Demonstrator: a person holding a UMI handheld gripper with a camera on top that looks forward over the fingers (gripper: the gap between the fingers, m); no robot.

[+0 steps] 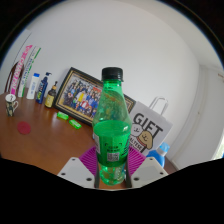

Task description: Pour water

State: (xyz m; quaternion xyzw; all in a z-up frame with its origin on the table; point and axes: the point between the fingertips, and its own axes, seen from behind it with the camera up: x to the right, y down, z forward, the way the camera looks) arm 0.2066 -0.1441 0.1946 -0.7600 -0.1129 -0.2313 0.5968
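Observation:
A green plastic bottle [112, 120] with a dark green cap stands upright between my fingers, its base right at the gripper [111, 168]. The magenta pads [91, 160] press against both sides of its lower body. The bottle's label with a printed code faces me. The bottle hides what lies straight ahead on the wooden table [40, 135].
A framed group photo [82, 93] leans at the back. Left of it stand several bottles and tubes [35, 88] and a mug [12, 103]. A white "GIFT" bag [148, 124] stands right of the bottle. Small green items [68, 121] lie on the table.

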